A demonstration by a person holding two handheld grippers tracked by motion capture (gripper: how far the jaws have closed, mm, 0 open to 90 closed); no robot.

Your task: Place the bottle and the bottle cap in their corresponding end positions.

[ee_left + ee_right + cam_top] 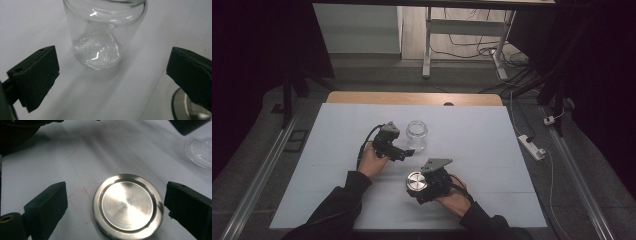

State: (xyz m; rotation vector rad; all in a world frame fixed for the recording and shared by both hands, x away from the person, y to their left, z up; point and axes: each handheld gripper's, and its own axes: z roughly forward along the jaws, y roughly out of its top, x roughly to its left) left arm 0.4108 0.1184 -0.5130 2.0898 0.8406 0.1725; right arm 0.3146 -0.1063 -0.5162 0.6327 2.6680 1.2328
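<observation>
Jar [417,135] first: it stands upright and lidless on the white table [337,150], a little past the middle, clear glass with a dimpled base. Working from my left, my left hand [371,161] carries the left gripper [408,151], which points at the jar's near side. In the left gripper view the jar [103,37] stands just ahead of the two black jaws, which are spread wide to either side and touch nothing; the glass is beyond the pads, not between them. To the right and nearer me lies the lid [416,182], a round brushed-metal disc, flat on the table and well apart from the jar. My right hand [455,201] brings the right gripper [414,186] to it. In the right gripper view the lid [128,205] lies between the jaws, with a gap on the left side and a narrow one on the right, so the pads flank it without gripping it.
</observation>
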